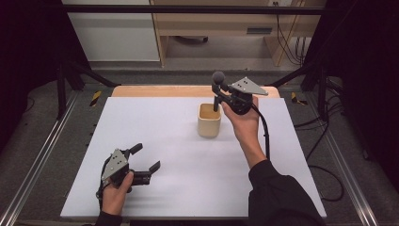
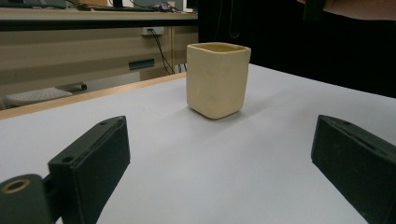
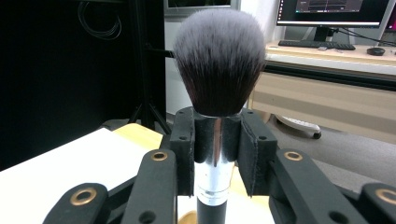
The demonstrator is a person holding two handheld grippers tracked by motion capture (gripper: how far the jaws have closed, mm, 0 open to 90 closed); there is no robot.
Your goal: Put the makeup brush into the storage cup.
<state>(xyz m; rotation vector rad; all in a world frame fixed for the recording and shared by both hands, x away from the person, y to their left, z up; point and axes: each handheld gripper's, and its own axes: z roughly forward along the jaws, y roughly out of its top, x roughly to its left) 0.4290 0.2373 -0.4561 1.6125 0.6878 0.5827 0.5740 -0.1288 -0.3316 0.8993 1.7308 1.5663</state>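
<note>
Your right gripper (image 1: 217,94) is clamped on the brush (image 3: 218,65) — held upright, its handle just above the cream cup (image 1: 209,120). Your left gripper (image 1: 144,157) rests wide open, nothing between — well apart from the cup.

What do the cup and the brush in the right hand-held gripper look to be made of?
Cup: likely unglazed ceramic or clay, going by its matte cream surface and slightly uneven walls.
Brush: soft, probably synthetic bristles, dark with pale tips; a shiny metal ferrule that reflects light; a black handle, material unclear.
</note>
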